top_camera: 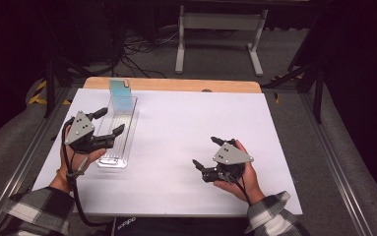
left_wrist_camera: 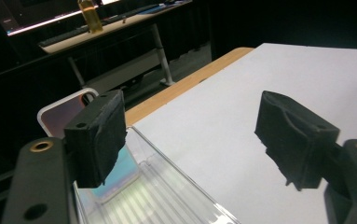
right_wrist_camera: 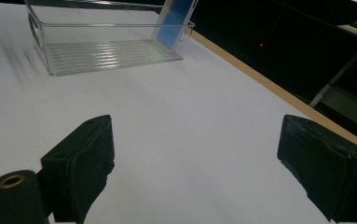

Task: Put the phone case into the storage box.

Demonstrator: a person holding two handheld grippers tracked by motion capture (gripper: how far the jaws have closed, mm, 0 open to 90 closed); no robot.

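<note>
sleeves: plaid cuffs at 6 o'clock of the high view, nearest the camera, one on each forearm.
left gripper point(top_camera: 108, 121): at 9 o'clock of the table point(top_camera: 186, 123), jaws wide and nothing between them; one jaw over the tray, the other outside its left wall.
left fingers point(left_wrist_camera: 99, 135): in the left gripper view one pad hangs in front of the card, apart from it; no pad presses on anything.
right gripper point(top_camera: 206, 151): at 5 o'clock of the table, jaws wide, holding nothing, low over bare white top and well apart from the tray.
tray point(top_camera: 129, 129): clear, ribbed floor, long axis running 12 to 6; the only thing in it is the card.
card point(top_camera: 120, 89): flat blue-green piece with a pale rim, standing tilted against the tray's end wall at 12 o'clock.
step in hand: likely the left gripper backing off after setting the card, or lining up to take it; i cannot tell which.
doing it well: keep the jaws wide until clear of the tray walls and move along the tray's length, not across it.
if gripping: bring the pads to the card's two flat faces near its top edge, close slowly.
risk: a brush on the thin wall may slide the light tray and tip the card flat.
right gripper's part: hold off, or steady the tray's near end at 6 o'clock.
</note>
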